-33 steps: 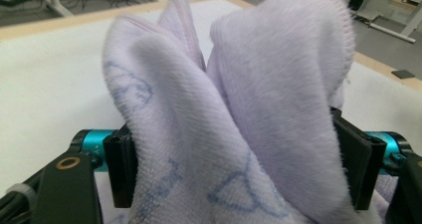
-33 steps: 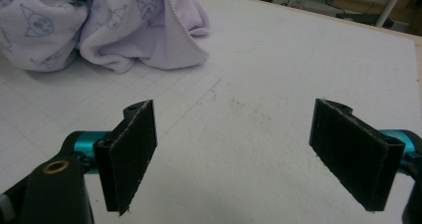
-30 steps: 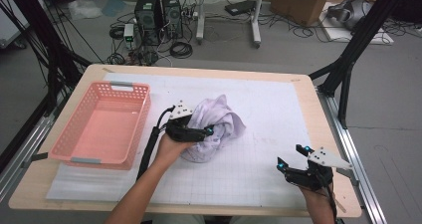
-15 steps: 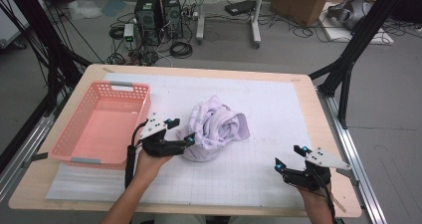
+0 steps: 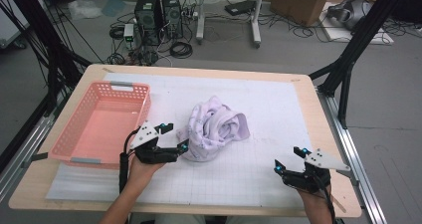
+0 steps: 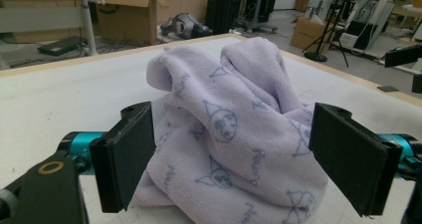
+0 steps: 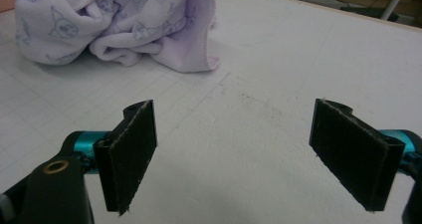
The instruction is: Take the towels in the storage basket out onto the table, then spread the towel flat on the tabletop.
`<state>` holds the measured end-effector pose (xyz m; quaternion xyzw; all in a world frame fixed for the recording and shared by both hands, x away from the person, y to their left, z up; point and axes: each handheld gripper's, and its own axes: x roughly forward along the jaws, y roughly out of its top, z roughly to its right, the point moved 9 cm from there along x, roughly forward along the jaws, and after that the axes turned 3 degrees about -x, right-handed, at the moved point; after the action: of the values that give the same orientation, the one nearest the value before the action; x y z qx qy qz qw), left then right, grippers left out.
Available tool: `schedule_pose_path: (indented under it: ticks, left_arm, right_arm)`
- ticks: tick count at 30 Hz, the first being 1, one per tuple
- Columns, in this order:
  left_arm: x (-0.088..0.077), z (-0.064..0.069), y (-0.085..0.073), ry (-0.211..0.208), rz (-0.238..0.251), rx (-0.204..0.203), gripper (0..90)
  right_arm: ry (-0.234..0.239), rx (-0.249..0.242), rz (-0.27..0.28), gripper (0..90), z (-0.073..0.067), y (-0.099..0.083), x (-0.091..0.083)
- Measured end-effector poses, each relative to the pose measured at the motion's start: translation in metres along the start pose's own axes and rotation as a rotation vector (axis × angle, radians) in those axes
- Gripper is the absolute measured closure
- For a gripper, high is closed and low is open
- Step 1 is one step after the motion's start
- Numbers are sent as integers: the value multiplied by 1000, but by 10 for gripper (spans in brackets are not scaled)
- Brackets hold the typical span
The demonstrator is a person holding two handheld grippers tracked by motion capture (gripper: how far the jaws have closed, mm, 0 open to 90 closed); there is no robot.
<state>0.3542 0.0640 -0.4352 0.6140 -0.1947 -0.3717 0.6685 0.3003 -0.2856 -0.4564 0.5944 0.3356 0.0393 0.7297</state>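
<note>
Right now you are lining up your left claw (image 5: 174, 138) on the towel (image 5: 215, 128) — its jaws have just been opening and are standing wide, with the near side of the bundle sitting between them but not pinched. It looks like the grasp step is in hand. The next move likely calls for easing forward a little so the pads (image 6: 127, 159) bracket a firm fold, then closing on it — too shallow and you are probably only catching a loose edge.

Your right claw (image 5: 289, 160) is waiting near the counter's (image 5: 278, 92) right front corner, jaws wide and holding nothing, well apart from the towel.

The towel is lying mid-counter as a crumpled lilac heap, printed with small blue cartoon faces, one flap trailing toward the right. The basket (image 5: 69, 143) is sitting just left of your left hand, with nothing in it.
</note>
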Motion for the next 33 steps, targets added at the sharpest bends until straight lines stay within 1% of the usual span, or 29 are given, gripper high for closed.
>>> schedule_pose_path:
  ticks: [5, 8, 17, 18, 20, 21, 24, 25, 27, 30, 31, 32, 33]
  left_arm:
    - [-1, -6, -4, 10, -12, -6, 185]
    - [-1, -8, -5, 18, -13, -12, 185]
    - [0, -7, -8, 10, -28, -1, 186]
    - [0, -7, -9, 9, -30, -6, 186]
    - [1, -9, -11, 10, -31, -15, 186]
    - [2, -9, -12, 11, -36, -19, 186]
    - [2, -9, -13, 13, -41, -18, 186]
    - [2, -9, -13, 13, -40, -18, 187]
    - [2, -9, -12, 14, -39, -19, 192]
    - [1, -11, -13, 19, -40, -24, 194]
    - [2, -11, -12, 21, -38, -29, 196]
    - [2, -11, -13, 19, -41, -32, 196]
    - [2, -12, -13, 18, -41, -37, 198]
  right_arm:
    - [11, 2, -14, 173, -1, 0, 8]
    - [21, -10, -23, 173, -3, -1, 11]
    - [28, -16, -23, 173, -5, 1, 16]
    - [30, -12, -28, 173, -5, 1, 17]
    - [38, -22, -34, 173, -7, 2, 23]
    - [41, -17, -39, 173, -8, 1, 24]
    - [42, -25, -42, 173, -8, 1, 27]
    - [45, -21, -49, 173, -9, 1, 29]
    - [51, -29, -62, 173, -10, 0, 34]
    - [74, -48, -78, 175, -15, 2, 47]
    - [96, -64, -95, 204, -20, 3, 58]
    - [96, -64, -95, 204, -20, 3, 58]
    - [110, -73, -101, 226, -23, 5, 64]
